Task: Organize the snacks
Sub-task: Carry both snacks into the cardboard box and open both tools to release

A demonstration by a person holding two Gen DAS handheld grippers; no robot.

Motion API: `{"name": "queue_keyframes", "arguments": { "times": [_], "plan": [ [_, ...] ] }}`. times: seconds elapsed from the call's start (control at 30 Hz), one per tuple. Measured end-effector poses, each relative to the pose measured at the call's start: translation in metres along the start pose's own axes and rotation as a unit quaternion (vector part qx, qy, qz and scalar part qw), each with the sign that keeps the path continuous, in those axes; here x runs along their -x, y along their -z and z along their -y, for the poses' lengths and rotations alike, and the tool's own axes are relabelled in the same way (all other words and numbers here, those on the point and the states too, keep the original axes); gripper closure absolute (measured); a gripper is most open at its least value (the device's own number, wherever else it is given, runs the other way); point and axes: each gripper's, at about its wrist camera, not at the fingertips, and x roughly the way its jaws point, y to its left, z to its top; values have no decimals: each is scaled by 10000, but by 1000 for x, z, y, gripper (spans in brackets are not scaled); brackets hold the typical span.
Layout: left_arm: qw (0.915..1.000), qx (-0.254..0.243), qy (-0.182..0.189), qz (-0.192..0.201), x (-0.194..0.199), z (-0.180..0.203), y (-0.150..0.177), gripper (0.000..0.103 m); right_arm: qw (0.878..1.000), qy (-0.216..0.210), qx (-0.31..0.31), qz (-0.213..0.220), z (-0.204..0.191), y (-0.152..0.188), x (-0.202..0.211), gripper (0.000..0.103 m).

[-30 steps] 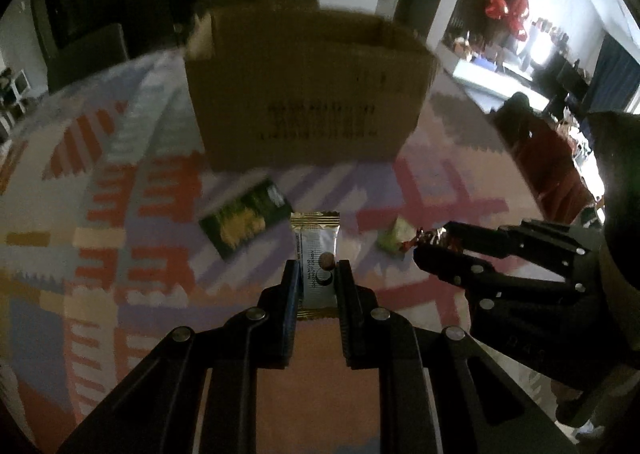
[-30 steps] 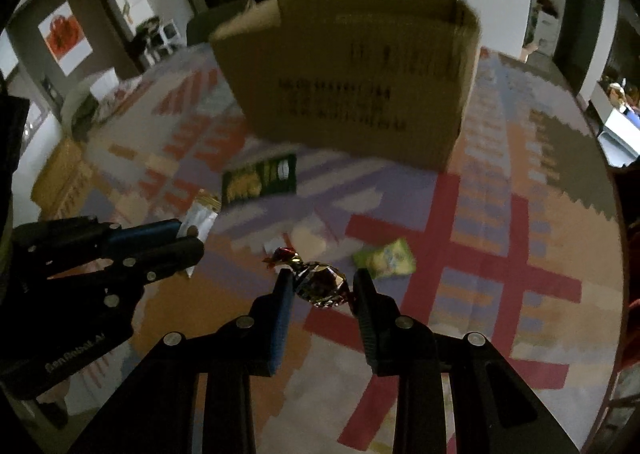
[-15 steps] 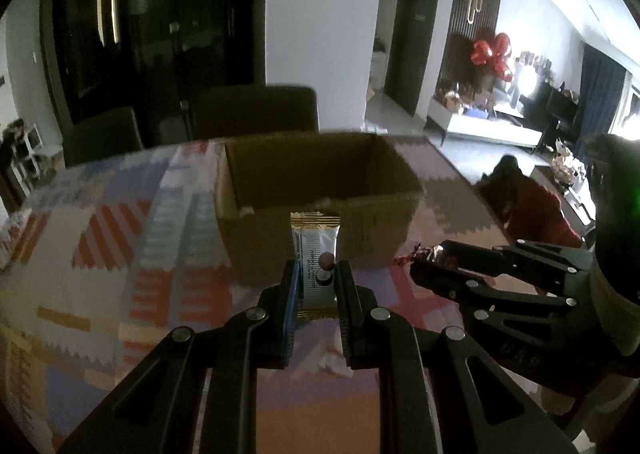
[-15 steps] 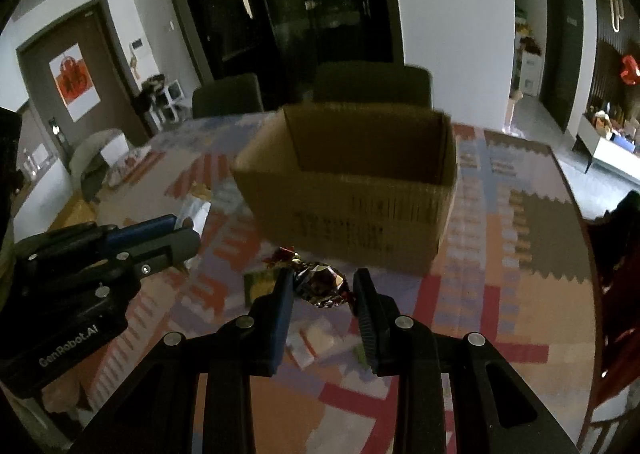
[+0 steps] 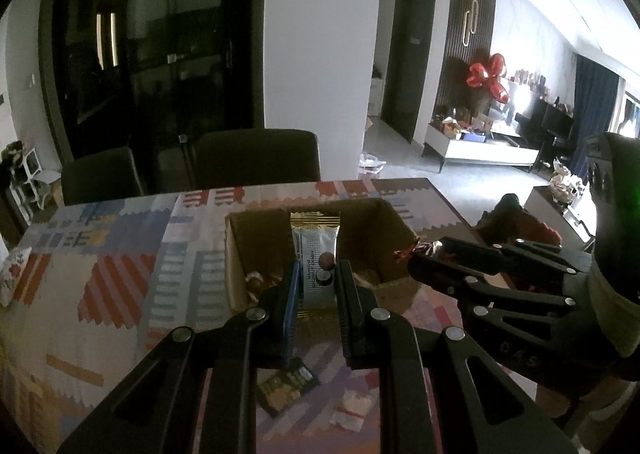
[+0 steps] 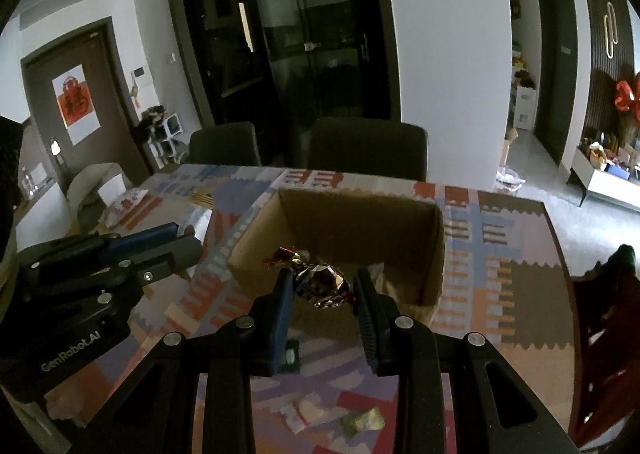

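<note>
The table, covered in a patchwork-patterned cloth, carried an open cardboard box near its far middle. The left tongs were clamped on a silver snack bar, held upright above the box's near edge. The right tongs gripped a foil-wrapped candy over the box's near wall. A dark green packet and a small yellow-green sweet lay on the table before the box.

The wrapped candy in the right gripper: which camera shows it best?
The right wrist view: the candy sits centred between the right gripper's fingers. The left wrist view shows only its twisted wrapper end sticking out, side-on.
</note>
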Motion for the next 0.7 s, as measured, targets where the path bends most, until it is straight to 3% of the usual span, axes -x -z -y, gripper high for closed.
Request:
{"name": "queue_keyframes", "arguments": {
  "times": [0.37, 0.7],
  "plan": [
    [9992, 181, 213, -272, -52, -24, -25, 84, 9998, 177, -73, -89, 11, -39, -39, 71],
    [9977, 298, 88, -600, -97, -43, -38, 83, 9985, 378, -52, -384, 17, -52, -78, 71]
  ]
}}
